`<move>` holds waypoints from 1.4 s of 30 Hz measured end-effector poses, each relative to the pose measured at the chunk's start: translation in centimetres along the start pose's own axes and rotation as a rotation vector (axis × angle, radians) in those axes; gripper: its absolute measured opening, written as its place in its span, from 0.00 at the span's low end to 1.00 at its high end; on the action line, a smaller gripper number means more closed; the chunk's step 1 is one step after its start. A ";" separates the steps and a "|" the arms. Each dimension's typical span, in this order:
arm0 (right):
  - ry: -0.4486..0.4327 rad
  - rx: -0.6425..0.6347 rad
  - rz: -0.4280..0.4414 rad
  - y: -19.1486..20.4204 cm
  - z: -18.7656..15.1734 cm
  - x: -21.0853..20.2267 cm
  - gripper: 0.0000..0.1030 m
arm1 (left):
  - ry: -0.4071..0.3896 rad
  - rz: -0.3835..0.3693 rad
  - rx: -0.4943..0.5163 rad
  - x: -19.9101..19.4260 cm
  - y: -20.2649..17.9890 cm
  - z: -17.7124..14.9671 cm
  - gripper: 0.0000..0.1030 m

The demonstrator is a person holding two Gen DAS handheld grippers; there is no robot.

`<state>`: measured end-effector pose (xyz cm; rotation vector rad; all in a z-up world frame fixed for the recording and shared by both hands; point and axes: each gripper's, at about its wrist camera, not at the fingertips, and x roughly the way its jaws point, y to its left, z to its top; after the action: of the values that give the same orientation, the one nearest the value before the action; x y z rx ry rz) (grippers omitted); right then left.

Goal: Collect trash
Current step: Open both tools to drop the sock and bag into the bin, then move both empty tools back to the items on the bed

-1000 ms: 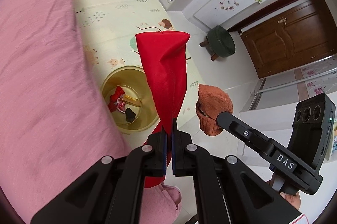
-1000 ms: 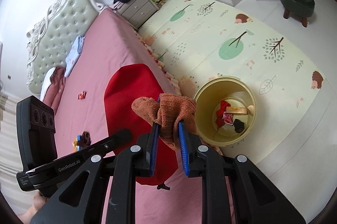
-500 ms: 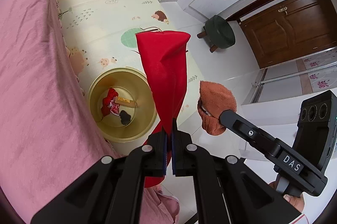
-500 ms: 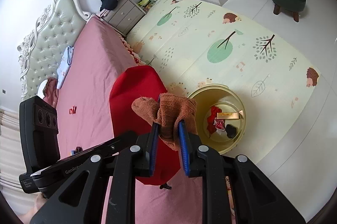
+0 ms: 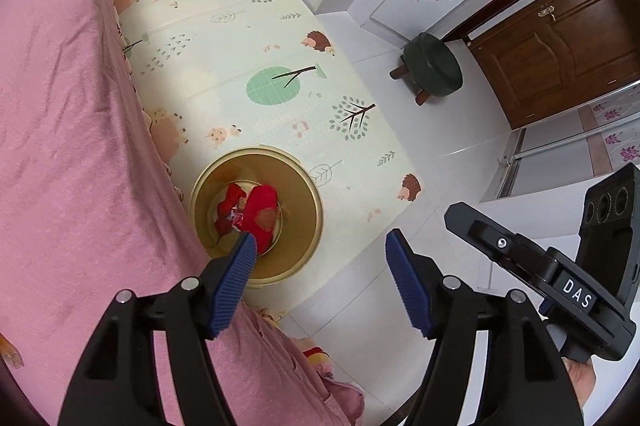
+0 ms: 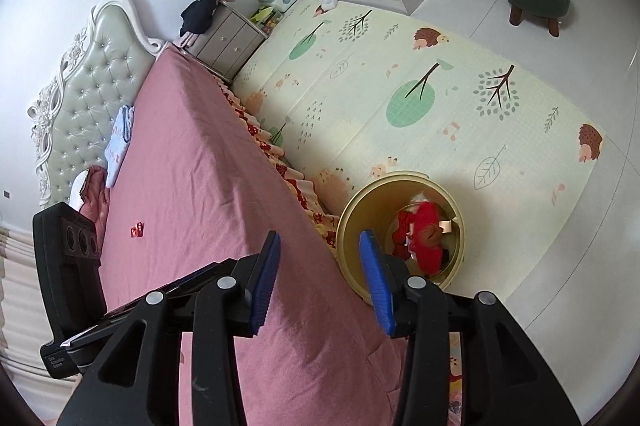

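Trash sits in the yellow bin (image 5: pixel 256 222): the red cloth (image 5: pixel 262 212) lies on top of the heap at its bottom, with a small brown piece (image 6: pixel 434 234) resting on the red, most likely the brown cloth, though it shows too small to be sure. Some red wrappers lie beside them in the bin.

Both grippers have just been opening, and nothing is between the jaws of either. The left gripper (image 5: pixel 320 258) stands released with its blue pads wide apart; the bin lies just ahead of and below its left finger, whose tip overlaps the bin's near rim in this view. The right gripper (image 6: pixel 318 258) is released too, its jaws parted less widely; the bin lies ahead of its right finger, partly behind that fingertip.

The bin stands on the patterned play mat (image 5: pixel 240 66), close against the side of the bed (image 6: pixel 192 186), which runs along the left of both grippers. A small red wrapper (image 6: pixel 137 229) lies on the pink cover, well off to the left of the right gripper and ahead of the left gripper's body. A green stool (image 5: pixel 432 68) stands on the white floor far ahead of the left gripper, to the right, near a wooden door (image 5: pixel 560 50).
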<state>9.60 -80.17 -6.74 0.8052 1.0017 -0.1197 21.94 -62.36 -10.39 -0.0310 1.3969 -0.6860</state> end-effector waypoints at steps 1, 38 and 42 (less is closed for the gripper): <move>0.004 -0.004 0.002 0.3 -0.1 0.0 0.40 | -0.003 -0.001 -0.002 -0.2 0.1 -0.2 0.65; 0.314 -0.461 0.134 25.9 -19.7 8.5 0.40 | -0.158 0.214 -0.333 -18.7 24.4 -19.8 0.69; 0.347 -0.489 0.142 28.5 -22.2 9.9 0.40 | -0.156 0.232 -0.373 -19.9 27.7 -21.9 0.70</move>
<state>12.03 -42.80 -5.19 0.4490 1.2305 0.3872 13.51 -22.71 -8.54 -0.2094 1.3351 -0.2203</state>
